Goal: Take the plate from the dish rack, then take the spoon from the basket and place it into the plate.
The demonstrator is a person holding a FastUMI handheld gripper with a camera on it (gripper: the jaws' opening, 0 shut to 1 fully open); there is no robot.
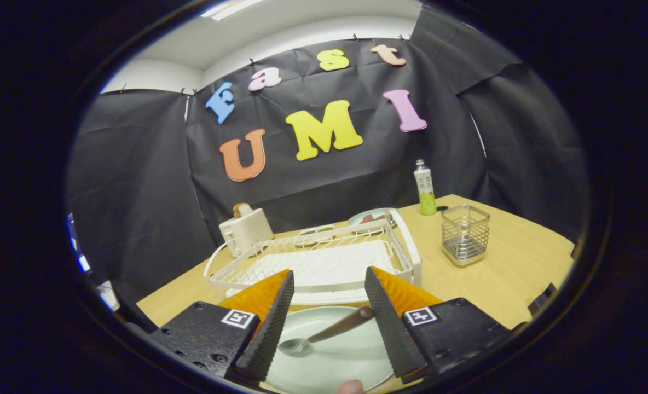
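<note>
A pale green plate [324, 366] lies on the wooden table, low between my two fingers. On it rests the spoon [329, 331], bowl toward the left finger and dark handle toward the right finger. My gripper [328, 280] hovers above the plate, open, and the fingers touch nothing. The white wire dish rack [324, 262] stands just beyond the fingertips, with no dishes in it. The metal wire basket [464, 234] stands beyond the right finger, to the right of the rack.
A white toaster [246, 230] sits behind the rack's left end. A plate with food [370, 218] lies behind the rack. A green bottle [424, 189] stands at the back near the wall. A fingertip [351, 387] shows at the plate's near rim.
</note>
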